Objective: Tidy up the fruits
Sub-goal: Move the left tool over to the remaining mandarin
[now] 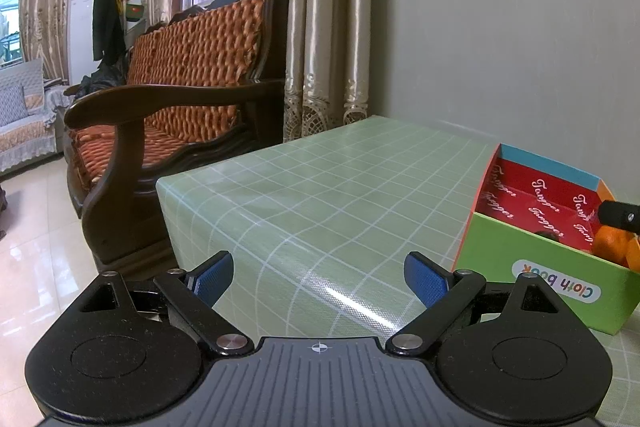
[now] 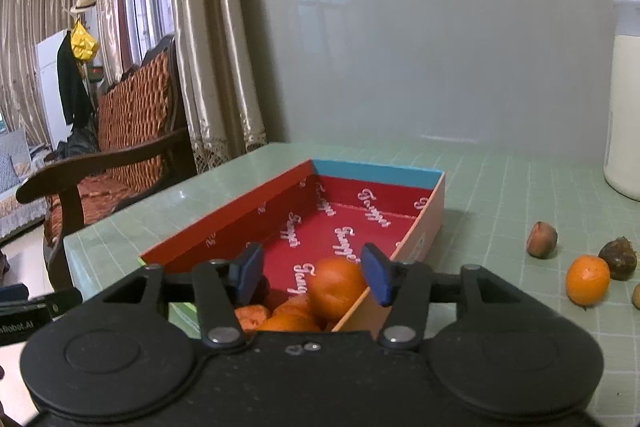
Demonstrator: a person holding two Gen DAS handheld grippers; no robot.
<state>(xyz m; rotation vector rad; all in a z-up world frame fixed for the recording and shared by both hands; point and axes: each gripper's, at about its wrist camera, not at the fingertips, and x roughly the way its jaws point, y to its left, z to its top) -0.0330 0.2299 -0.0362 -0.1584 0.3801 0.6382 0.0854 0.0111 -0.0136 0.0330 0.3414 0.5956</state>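
the left gripper [image 1: 319, 279] hangs over the green checked table [image 1: 320, 195] with its blue pads spread wide and nothing between them; the box [image 1: 560, 267] sits off to its right, a green wall with a "cloth book" label facing the camera and a red printed lining inside. the right gripper [image 2: 312, 273] is poised above the near end of that same box [image 2: 280, 203], its blue pads also wide apart, one on each side of the top orange [image 2: 336, 287] but not touching it as far as the view shows. that orange rests on a small pile of oranges [image 2: 280, 319] in the near corner of the box, partly hidden behind the gripper body. the rest of the red box floor, out to the blue far wall, is bare. out on the table to the right of the box lie one loose orange [image 2: 587, 279], a dark brown round fruit [image 2: 619, 258] just beside it, and another brown fruit [image 2: 542, 239] a little farther back; a sliver of something more shows at the right edge, too cut off to name. a white bottle [image 2: 624, 95] stands near the wall behind them. a wooden sofa [image 1: 180, 99] with an orange cushion stands beside the table on the left.
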